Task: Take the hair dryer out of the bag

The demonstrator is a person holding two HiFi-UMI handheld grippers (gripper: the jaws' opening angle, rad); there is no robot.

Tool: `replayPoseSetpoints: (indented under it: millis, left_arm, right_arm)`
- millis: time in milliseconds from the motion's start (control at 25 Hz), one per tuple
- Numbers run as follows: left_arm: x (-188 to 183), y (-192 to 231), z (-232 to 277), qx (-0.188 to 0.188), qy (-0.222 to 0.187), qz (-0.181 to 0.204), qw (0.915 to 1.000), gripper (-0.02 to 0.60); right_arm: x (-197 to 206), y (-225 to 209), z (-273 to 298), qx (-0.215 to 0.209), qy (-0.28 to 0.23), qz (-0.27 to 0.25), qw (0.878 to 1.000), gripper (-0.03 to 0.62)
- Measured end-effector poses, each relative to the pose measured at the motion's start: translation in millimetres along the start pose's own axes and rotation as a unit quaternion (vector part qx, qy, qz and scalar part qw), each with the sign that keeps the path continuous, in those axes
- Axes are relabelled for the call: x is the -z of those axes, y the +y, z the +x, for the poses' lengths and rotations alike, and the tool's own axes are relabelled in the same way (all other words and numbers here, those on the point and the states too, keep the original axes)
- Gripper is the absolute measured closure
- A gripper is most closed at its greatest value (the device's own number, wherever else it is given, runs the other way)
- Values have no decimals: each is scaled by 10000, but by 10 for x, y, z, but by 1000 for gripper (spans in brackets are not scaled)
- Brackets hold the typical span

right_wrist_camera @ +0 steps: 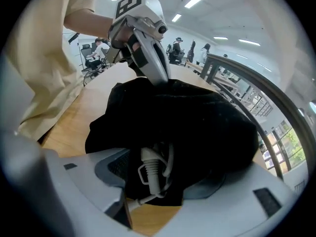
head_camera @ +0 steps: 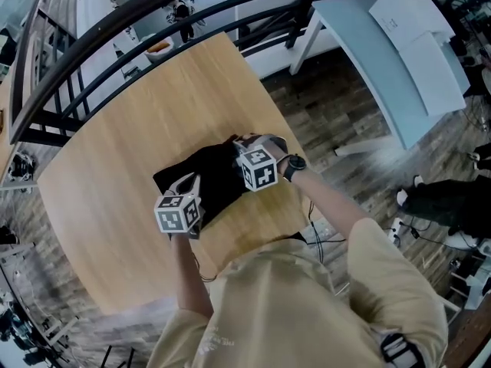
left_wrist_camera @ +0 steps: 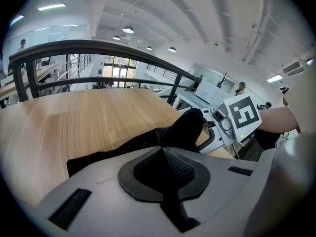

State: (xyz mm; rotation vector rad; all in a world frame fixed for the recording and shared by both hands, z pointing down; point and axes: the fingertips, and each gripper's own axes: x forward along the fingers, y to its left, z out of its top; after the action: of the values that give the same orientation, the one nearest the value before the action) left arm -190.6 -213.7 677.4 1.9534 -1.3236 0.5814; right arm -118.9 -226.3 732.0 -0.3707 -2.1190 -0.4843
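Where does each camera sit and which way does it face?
Head view: on the person's head, steeply down at table, black bag, forearms, left gripper, right gripper.
Left gripper view: on the left gripper, facing across the table; jaws pinch the bag.
Right gripper view: on the right gripper, facing the bag's mouth; white cord between open jaws.
Shared: each gripper view shows the other gripper.

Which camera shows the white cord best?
The right gripper view. There the white cord pokes from the opening of the black bag, close up. The head view and the left gripper view show only the bag's black cloth; I can't see any cord there.
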Motion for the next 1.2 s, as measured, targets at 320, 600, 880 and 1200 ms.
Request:
replayPoseSetpoints:
  millis: [320,600,880,1200]
  left_arm:
    - [57,159,69,126,-77,-585,9982,563]
    - [38,209,72,204,-152,-808,9964,563]
    - [35,181,31,360,-281,-983,9941,563]
    - [37,133,17,440,-326,-1038,9931,563]
  right_arm:
    - [-45,133,333,-450,-13,-296,9985,359]
    - [-135,128,260,-426,-222,-295,9984,422]
    - [-156,140,-21,-172,-453,-306,9984,424]
    - [113,176,-392,133,-288,-415,9986,424]
